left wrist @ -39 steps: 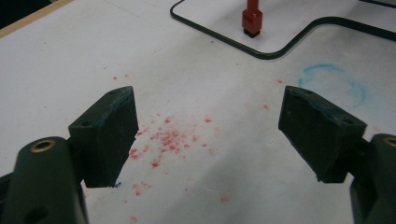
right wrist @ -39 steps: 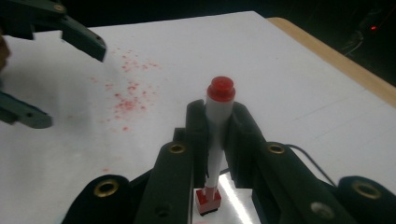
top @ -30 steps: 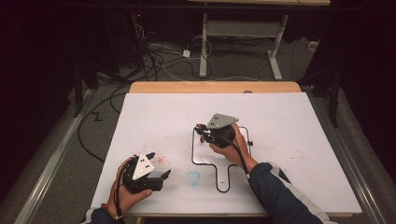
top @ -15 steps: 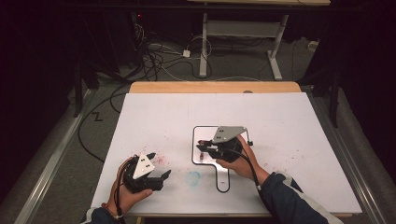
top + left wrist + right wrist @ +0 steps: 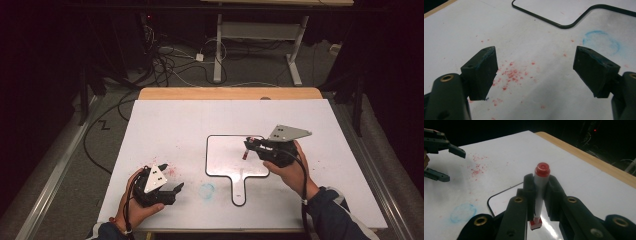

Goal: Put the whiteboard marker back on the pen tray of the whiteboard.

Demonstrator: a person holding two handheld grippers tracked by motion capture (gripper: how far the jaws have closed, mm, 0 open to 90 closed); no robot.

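Observation:
A small whiteboard (image 5: 225, 156) with a black rim and a short handle lies flat on the white table. My right gripper (image 5: 248, 146) hovers over the board's right part, shut on a white marker (image 5: 539, 195) with a red cap. The marker stands upright between the jaws, cap up, with its red lower end just above the board (image 5: 501, 192). In the high view the marker (image 5: 245, 153) shows below the jaw tips. My left gripper (image 5: 176, 192) rests near the table's front left, open, with nothing between its fingers (image 5: 482, 72).
Red specks (image 5: 511, 73) dot the table under the left gripper, and a faint blue ring smudge (image 5: 601, 41) lies beside the board's handle (image 5: 239, 191). A wooden strip (image 5: 230, 93) borders the table's far edge, with cables and desk legs on the floor beyond.
The right gripper has carried the marker to the right across the board. The left gripper has not moved.

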